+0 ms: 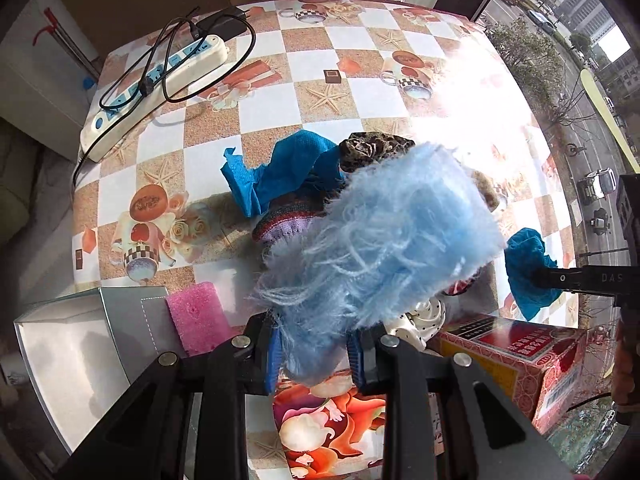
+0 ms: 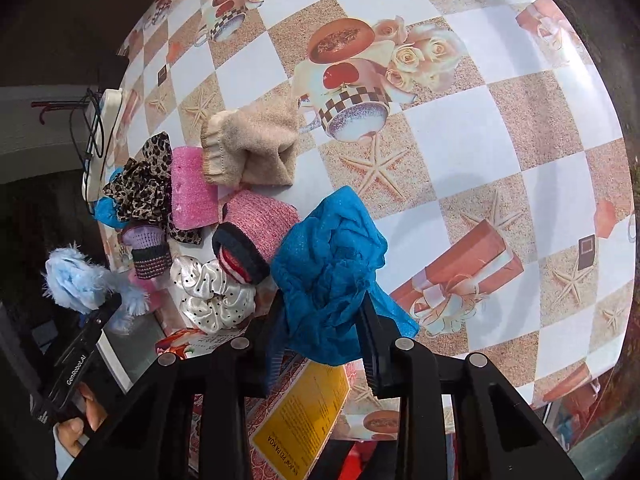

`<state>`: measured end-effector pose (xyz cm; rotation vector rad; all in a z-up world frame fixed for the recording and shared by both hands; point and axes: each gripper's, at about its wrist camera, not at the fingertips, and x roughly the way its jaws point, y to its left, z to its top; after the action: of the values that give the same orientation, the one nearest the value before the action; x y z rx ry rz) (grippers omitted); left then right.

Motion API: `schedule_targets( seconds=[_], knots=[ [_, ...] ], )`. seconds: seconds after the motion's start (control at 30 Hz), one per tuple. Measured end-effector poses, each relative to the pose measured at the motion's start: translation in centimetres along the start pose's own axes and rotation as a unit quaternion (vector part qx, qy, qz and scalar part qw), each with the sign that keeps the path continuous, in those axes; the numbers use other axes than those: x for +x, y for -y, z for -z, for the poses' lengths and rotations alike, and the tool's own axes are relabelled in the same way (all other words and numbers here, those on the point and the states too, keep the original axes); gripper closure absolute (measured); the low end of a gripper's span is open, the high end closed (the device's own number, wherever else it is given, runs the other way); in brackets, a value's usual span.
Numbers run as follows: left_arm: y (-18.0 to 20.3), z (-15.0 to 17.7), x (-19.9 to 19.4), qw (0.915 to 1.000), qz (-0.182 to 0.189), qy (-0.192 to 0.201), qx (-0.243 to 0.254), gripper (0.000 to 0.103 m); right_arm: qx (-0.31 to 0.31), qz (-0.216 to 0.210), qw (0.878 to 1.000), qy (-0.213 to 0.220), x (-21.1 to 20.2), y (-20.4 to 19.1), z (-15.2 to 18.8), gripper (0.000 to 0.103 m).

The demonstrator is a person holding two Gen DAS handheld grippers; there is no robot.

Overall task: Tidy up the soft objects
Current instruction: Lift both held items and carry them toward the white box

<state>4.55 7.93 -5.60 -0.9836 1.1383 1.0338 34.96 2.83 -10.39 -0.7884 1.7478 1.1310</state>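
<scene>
On my left wrist view, the left gripper [image 1: 314, 354] is pinched on a fluffy light-blue sock [image 1: 376, 236], the fuzzy fabric bulging up and forward from between the blue-padded fingers [image 1: 273, 364] and hiding much of the pile behind it. Just left of that gripper I see an open white box [image 1: 68, 344], with a pink sponge [image 1: 198, 316] lying beside its flap. To the right sits a red carton [image 1: 520, 356], and a white polka-dot scrunchie [image 1: 424, 320] peeks out between the carton and the fuzz. On my right wrist view, the right gripper [image 2: 322, 350] is clamped on a crumpled blue non-woven cover [image 2: 330, 268], held up off the tablecloth [image 2: 460, 132] with a yellow label [image 2: 304, 412] showing below it. Just behind that cover lies the heap: a pink knitted sock with a dark cuff [image 2: 256, 236], the polka-dot scrunchie [image 2: 212, 292], a purple striped sock [image 2: 148, 252], a second pink sponge [image 2: 194, 188], a leopard-print scrunchie [image 2: 144, 184], and a beige knitted sock [image 2: 256, 148] lying a little farther out, touching the sponge's corner. From the left view, another blue non-woven cover [image 1: 276, 172] lies spread just beyond the heap. Farthest off, near the table's back-left edge, I see a white power strip [image 1: 160, 84] with a black cable [image 1: 168, 52] looped over it.
</scene>
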Motion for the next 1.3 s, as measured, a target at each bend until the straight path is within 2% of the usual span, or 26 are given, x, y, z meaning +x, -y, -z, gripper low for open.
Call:
schedule_targets(
  seconds=[0.17,0.4,0.7,1.03,1.17,1.3],
  knots=[
    [3.2,-0.9,-1.2,0.9999,0.004,0.011,0.009,0.073,0.003,0.001,0.999,0.035,-1.7,0.2,0.5,0.069],
    [8.7,-1.8,-3.0,0.9987,0.006,0.025,0.045,0.073,-0.051,0.061,0.992,0.100,-4.9,0.1,2.9,0.069],
    [17.1,-1.7,-5.0,0.9940,0.032,0.039,0.097,0.073,-0.081,0.079,0.983,0.148,-8.4,1.8,6.5,0.069],
    [25.6,0.7,-5.9,0.9798,0.060,0.023,0.189,0.073,-0.059,0.073,0.981,0.171,-11.2,6.5,9.4,0.069],
    [28.0,2.2,-5.6,0.9739,0.066,0.010,0.217,0.073,-0.048,0.072,0.982,0.169,-11.5,8.4,10.2,0.069],
    [29.2,3.5,-5.1,0.9715,0.070,-0.006,0.226,0.073,-0.045,0.068,0.983,0.162,-11.3,9.8,10.8,0.069]
  ],
)
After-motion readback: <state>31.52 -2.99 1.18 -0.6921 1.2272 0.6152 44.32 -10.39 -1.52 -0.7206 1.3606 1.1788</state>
